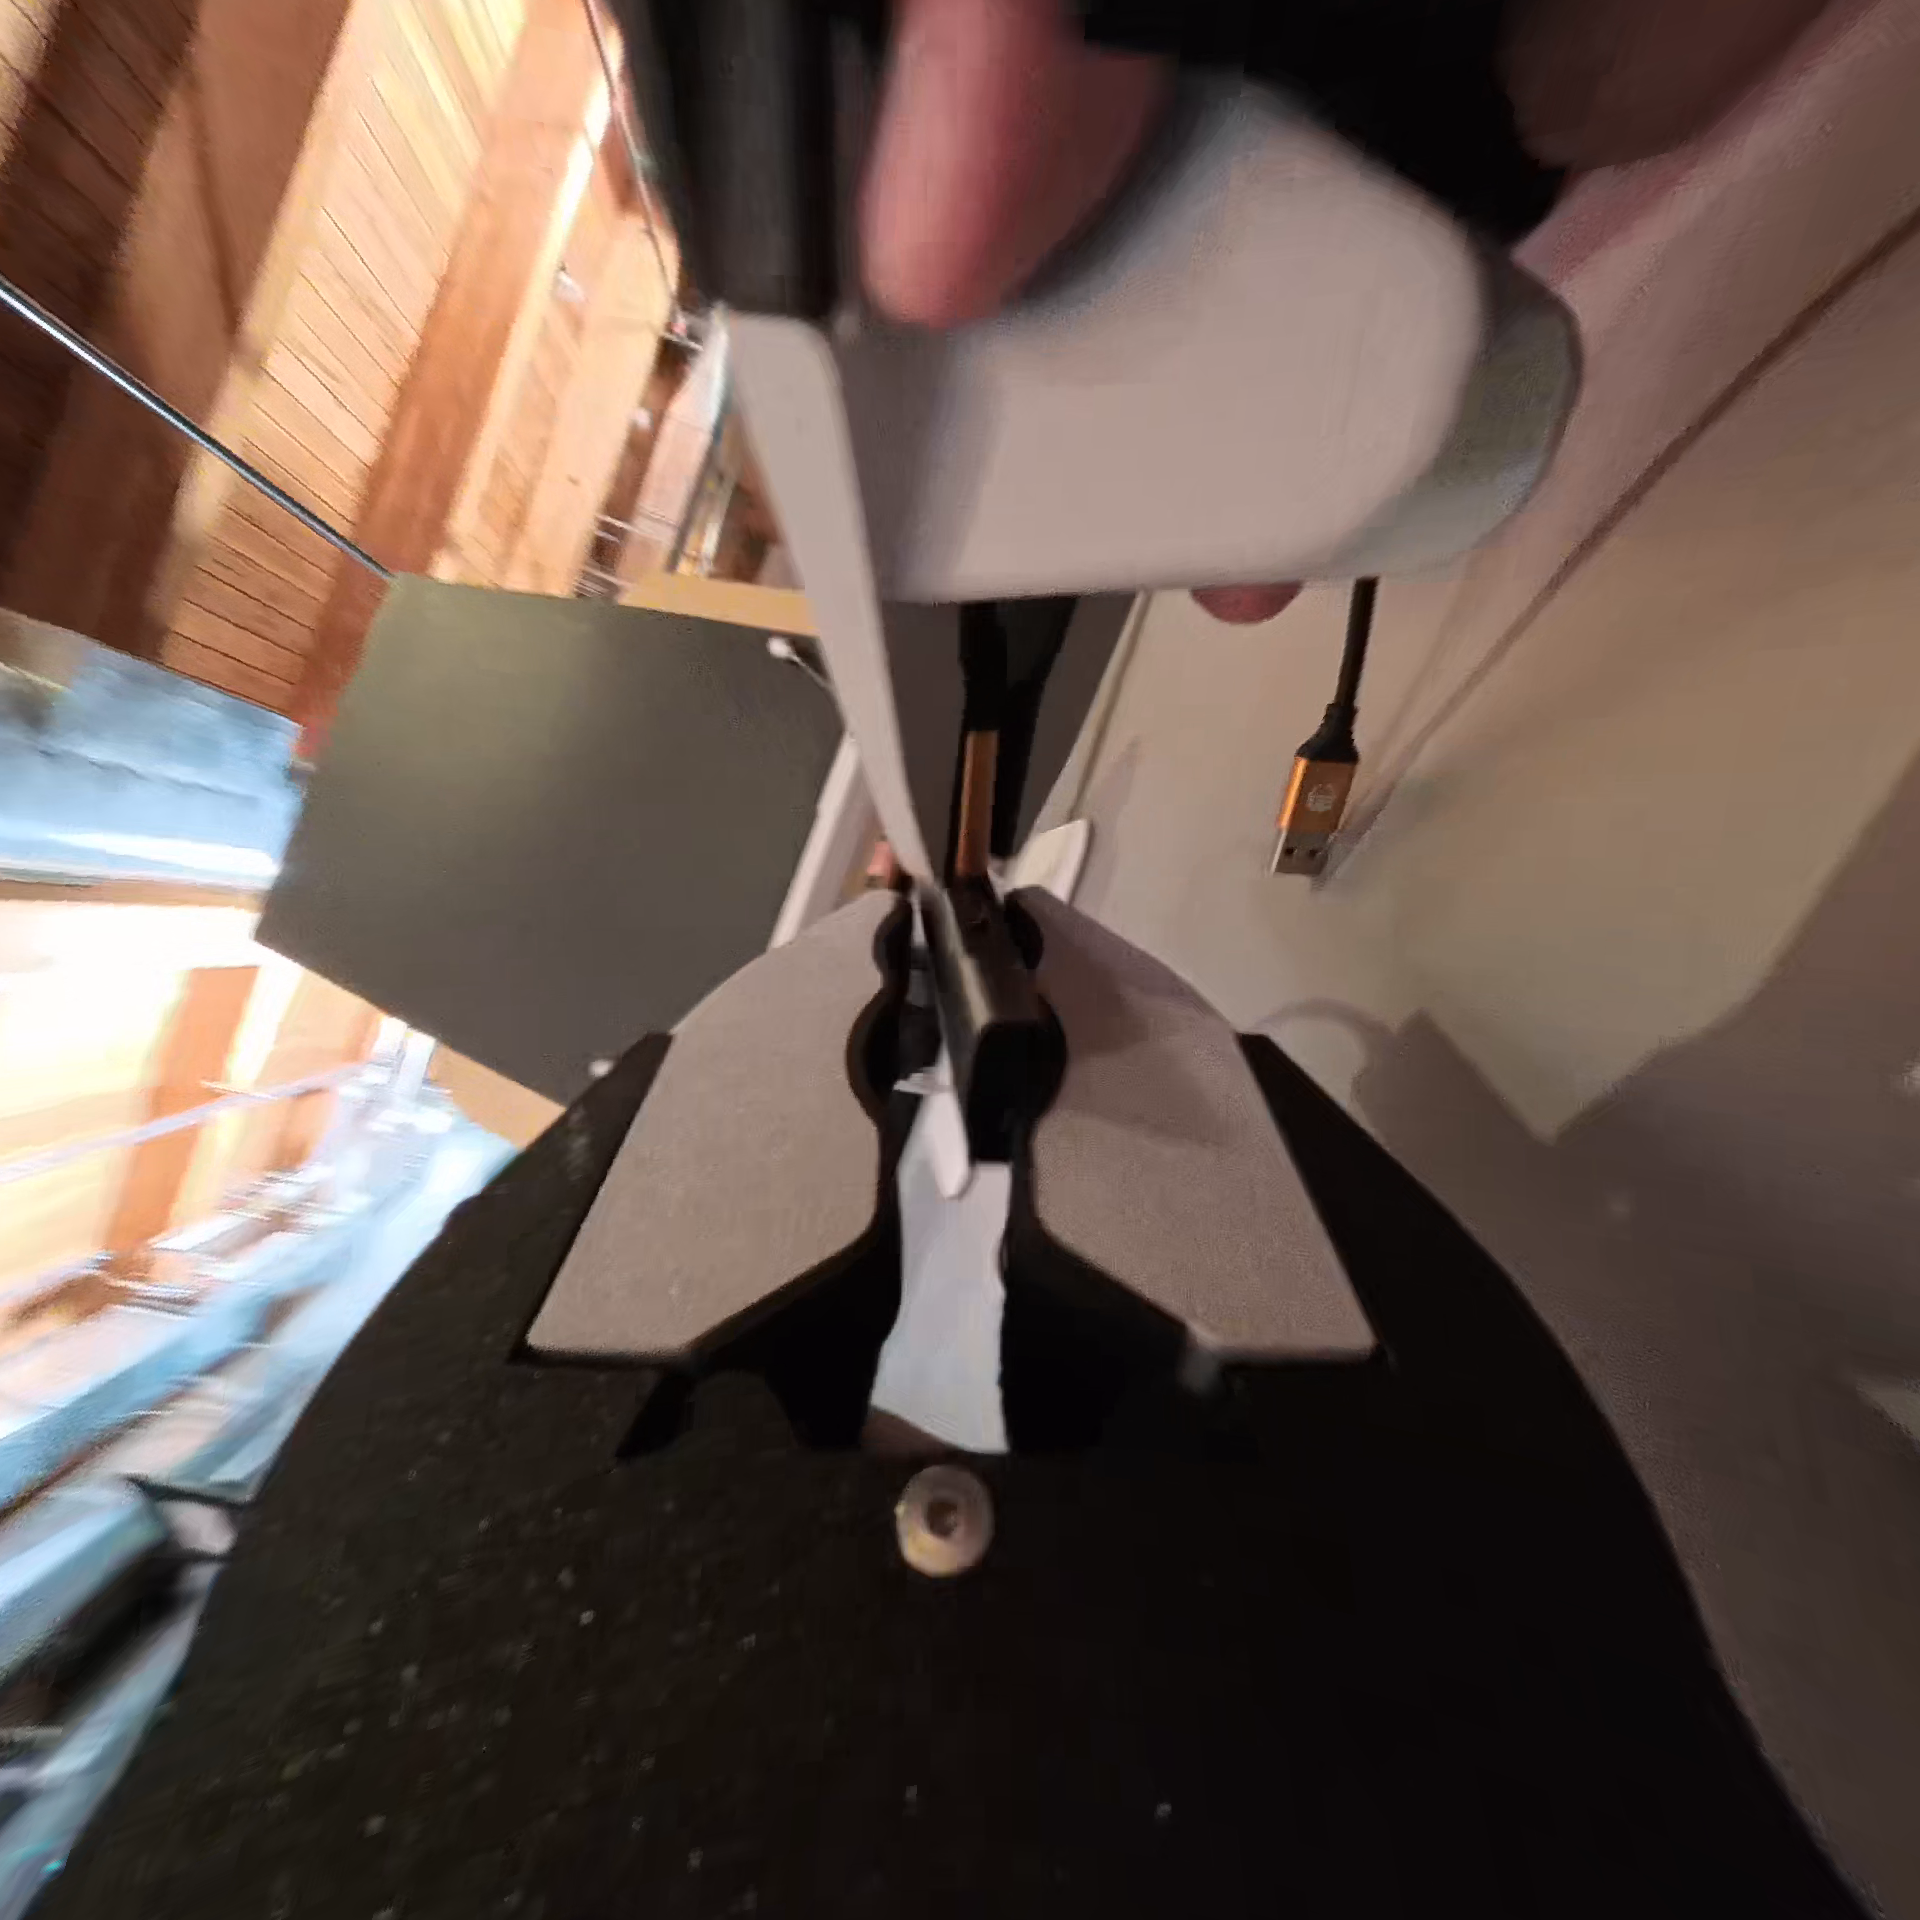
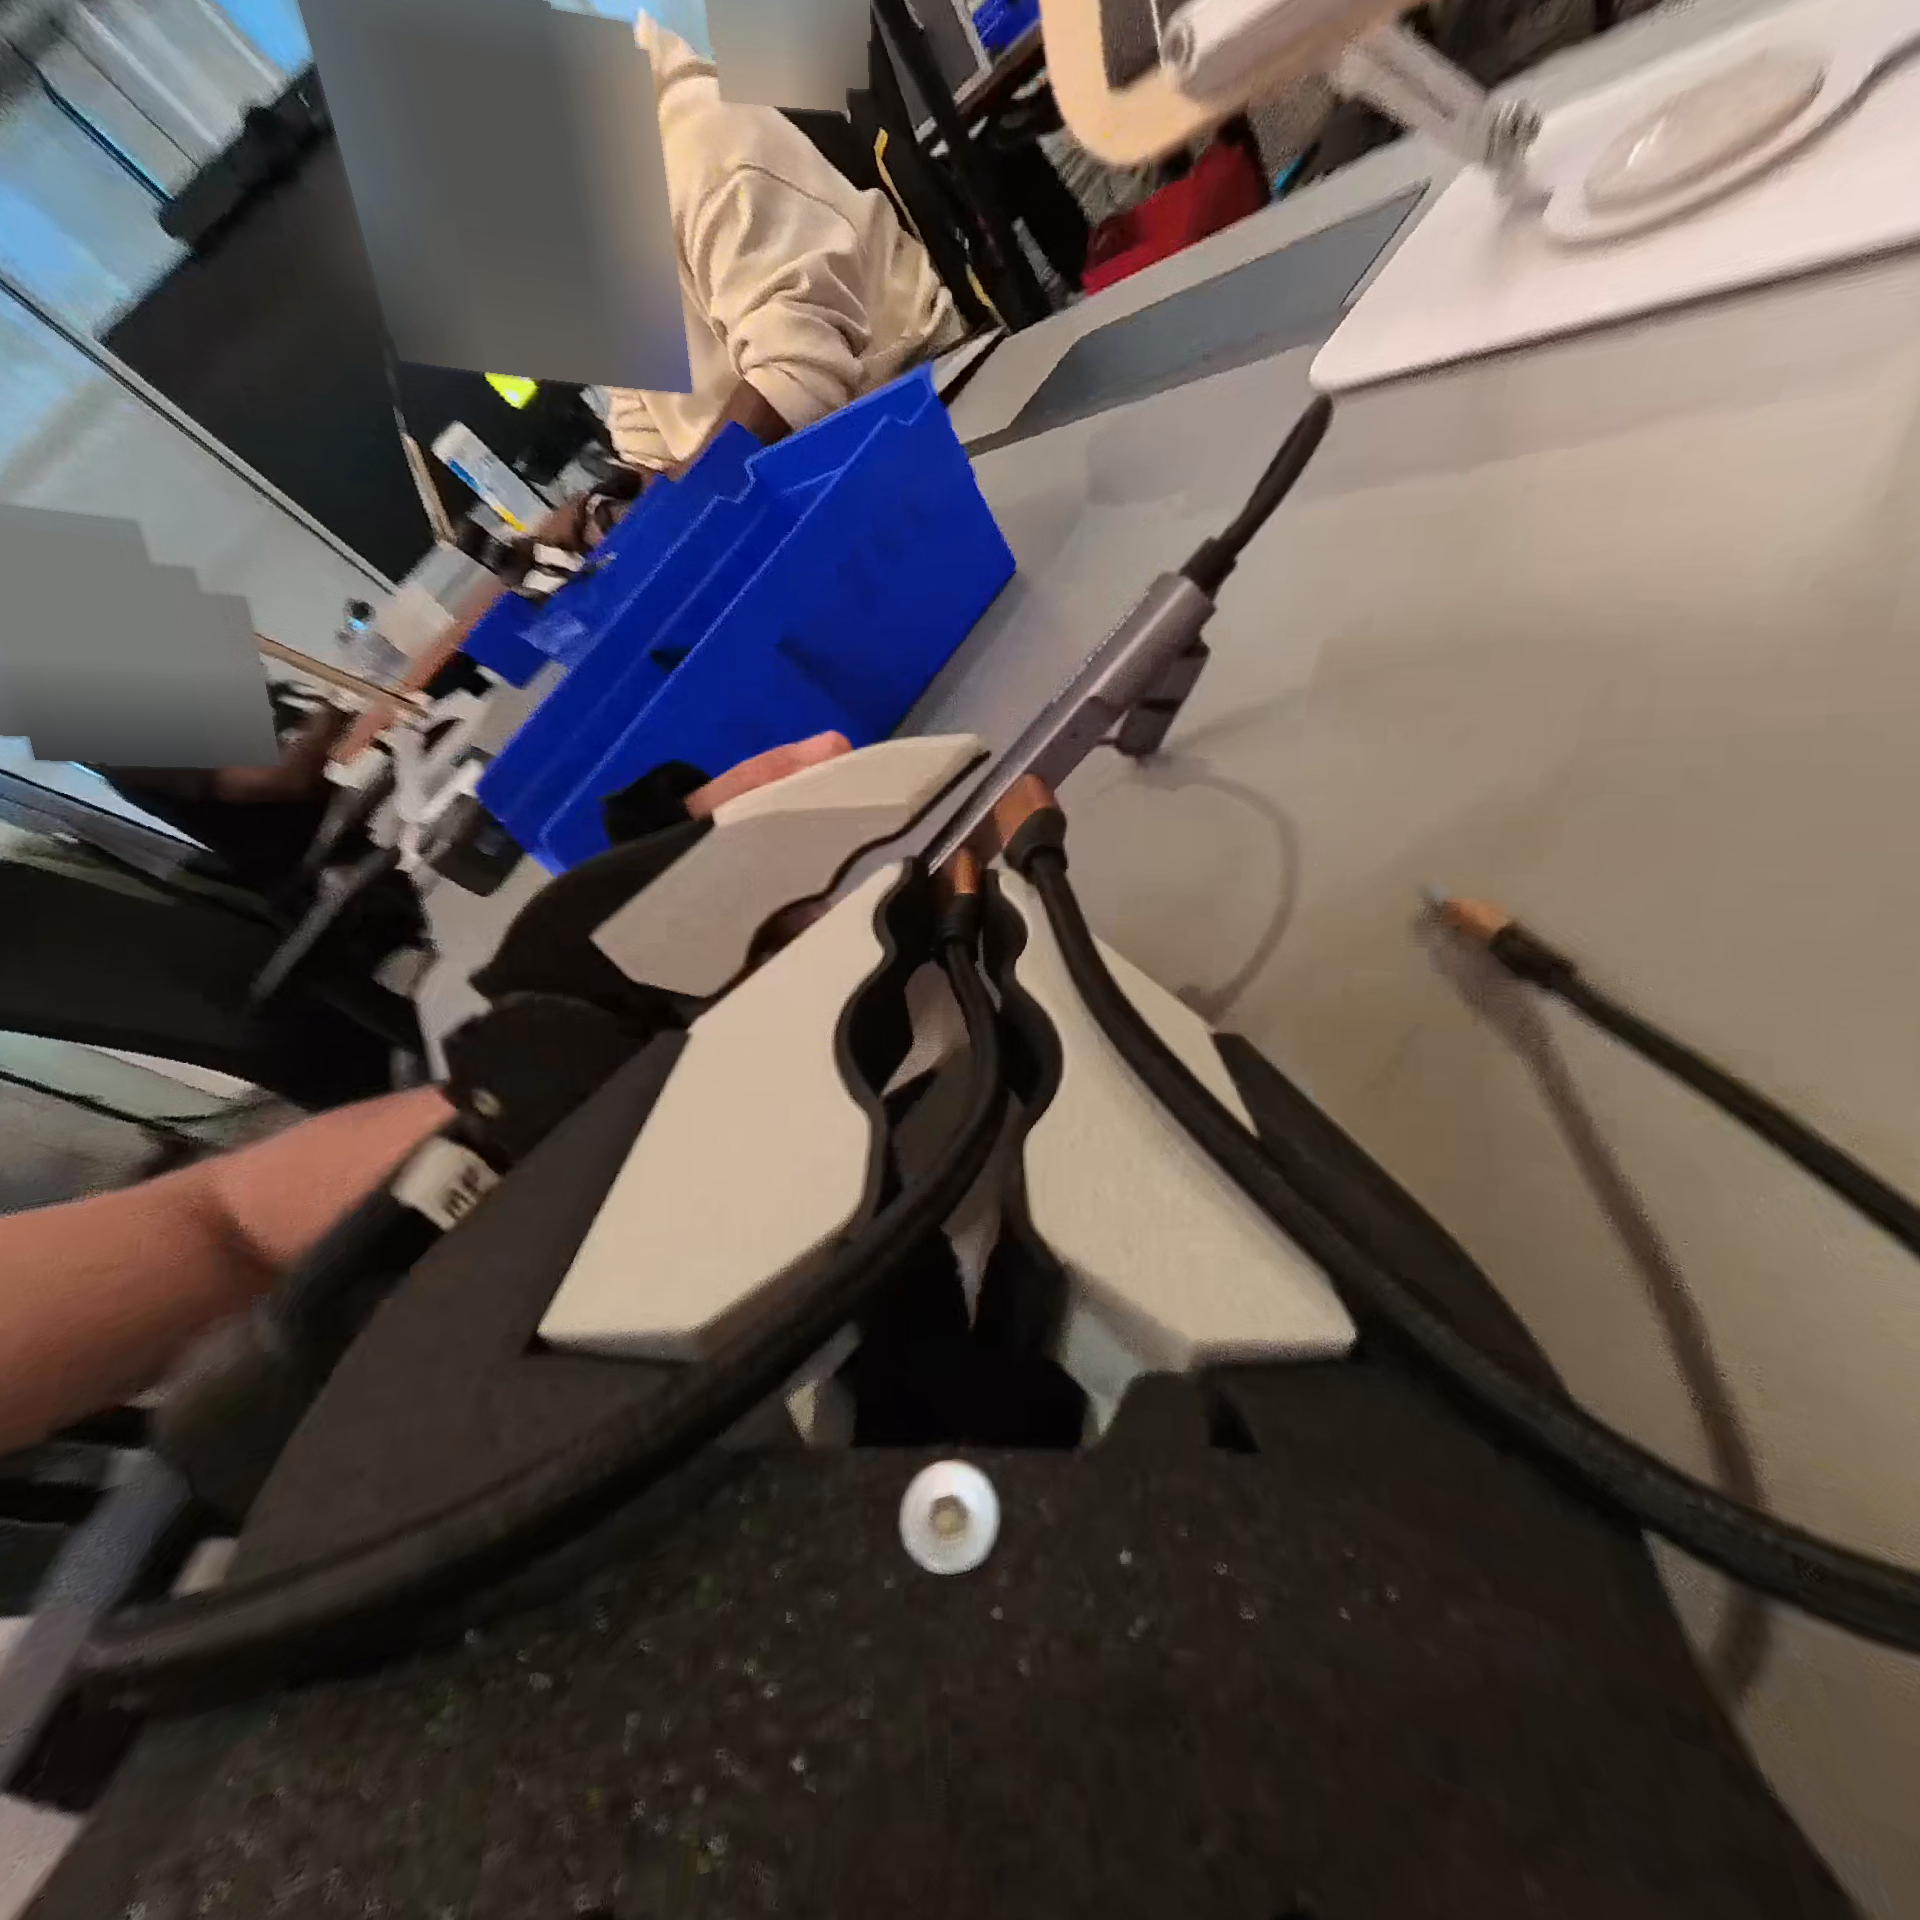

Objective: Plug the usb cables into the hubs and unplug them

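Left gripper (image 1: 961, 935): pressed together on the grey hub (image 2: 1081, 707), frame centre.
Right gripper (image 2: 951, 914): pinching a copper-collared plug (image 2: 961, 873) at the hub's near end — its fingers (image 2: 758, 1122) closed on the black cable (image 2: 727, 1382).
Second plug (image 2: 1029, 810): already seated beside it.
Loose plug (image 1: 1311, 805): right of frame, on the table (image 2: 1558, 727) — not inserted.
Blue bins (image 2: 769, 613): upper left.

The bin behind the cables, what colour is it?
The bin is solid bright blue, clearest in the right wrist view.
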`<state>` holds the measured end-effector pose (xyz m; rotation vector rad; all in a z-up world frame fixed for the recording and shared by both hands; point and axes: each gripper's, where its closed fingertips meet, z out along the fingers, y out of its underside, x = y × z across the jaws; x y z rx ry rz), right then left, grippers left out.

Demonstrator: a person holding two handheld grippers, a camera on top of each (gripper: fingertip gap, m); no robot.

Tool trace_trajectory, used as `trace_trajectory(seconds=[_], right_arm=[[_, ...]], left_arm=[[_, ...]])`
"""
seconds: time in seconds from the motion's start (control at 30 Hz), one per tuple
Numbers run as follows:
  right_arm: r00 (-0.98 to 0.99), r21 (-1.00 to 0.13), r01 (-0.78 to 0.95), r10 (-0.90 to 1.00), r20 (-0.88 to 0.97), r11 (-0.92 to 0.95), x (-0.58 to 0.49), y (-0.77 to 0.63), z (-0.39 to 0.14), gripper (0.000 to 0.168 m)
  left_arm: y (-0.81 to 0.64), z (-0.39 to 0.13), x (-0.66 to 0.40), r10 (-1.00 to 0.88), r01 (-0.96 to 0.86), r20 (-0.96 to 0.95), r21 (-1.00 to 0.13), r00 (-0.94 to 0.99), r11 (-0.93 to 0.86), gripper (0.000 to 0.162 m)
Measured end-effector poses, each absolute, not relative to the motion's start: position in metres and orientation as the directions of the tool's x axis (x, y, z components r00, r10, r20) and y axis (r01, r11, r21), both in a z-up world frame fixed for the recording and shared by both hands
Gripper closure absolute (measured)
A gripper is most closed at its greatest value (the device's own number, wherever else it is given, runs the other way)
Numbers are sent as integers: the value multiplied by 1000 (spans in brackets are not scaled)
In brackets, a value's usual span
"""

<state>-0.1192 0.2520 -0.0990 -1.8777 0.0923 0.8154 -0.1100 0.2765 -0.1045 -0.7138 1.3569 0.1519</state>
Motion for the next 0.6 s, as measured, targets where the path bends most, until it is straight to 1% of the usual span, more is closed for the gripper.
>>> trace_trajectory(seconds=[0.1, 0.13, 0.2, 0.23, 0.27, 0.3, 0.33, 0.4, 0.43, 0.5, 0.53, 0.6], right_arm=[[860, -870, -298, 284, -423, -393, -102, 250, -89, 161], [889, -893, -256, 274, -368, -371, -95, 249, -87, 161], [917, -932, -161, 301, -263, -324, -90, 245, -81, 161], [916, -943, -128, 327, -231, -308, -91, 242, -78, 161], [915, -952, -95, 352, -200, -292, -93, 239, -74, 161], [910, -958, -67, 376, -173, -277, -96, 236, -71, 161], [896, -964, -55, 412, -163, -261, -101, 233, -67, 161], [833, -972, -37, 530, -157, -231, -120, 223, -59, 161], [809, -973, -19, 568, -150, -231, -127, 219, -59, 162], [775, -969, 17, 615, -144, -248, -138, 214, -64, 161], [765, -968, 15, 626, -149, -250, -140, 213, -65, 162], [735, -965, -43, 646, -206, -259, -141, 211, -64, 162]], left_arm=[[275, -114, -113, -608, -414, -766, -632, 208, 655, 129], [273, -114, -115, -716, -363, -671, -726, 191, 584, 129], [260, -107, -117, -917, -218, -389, -906, 87, 363, 132], [257, -98, -118, -972, -150, -230, -963, 38, 222, 132], [253, -91, -119, -997, -99, -75, -992, -28, 77, 132], [247, -88, -120, -991, -83, 75, -994, -112, -66, 131], [239, -88, -120, -956, -102, 209, -976, -206, -191, 126], [226, -83, -123, -863, -127, 371, -929, -343, -348, 123], [221, -76, -126, -821, -110, 408, -910, -400, -399, 123], [212, -67, -132, -763, -106, 435, -891, -477, -442, 132], [208, -65, -134, -749, -108, 429, -892, -506, -438, 137], [205, -65, -137, -746, -105, 410, -901, -525, -421, 144]])
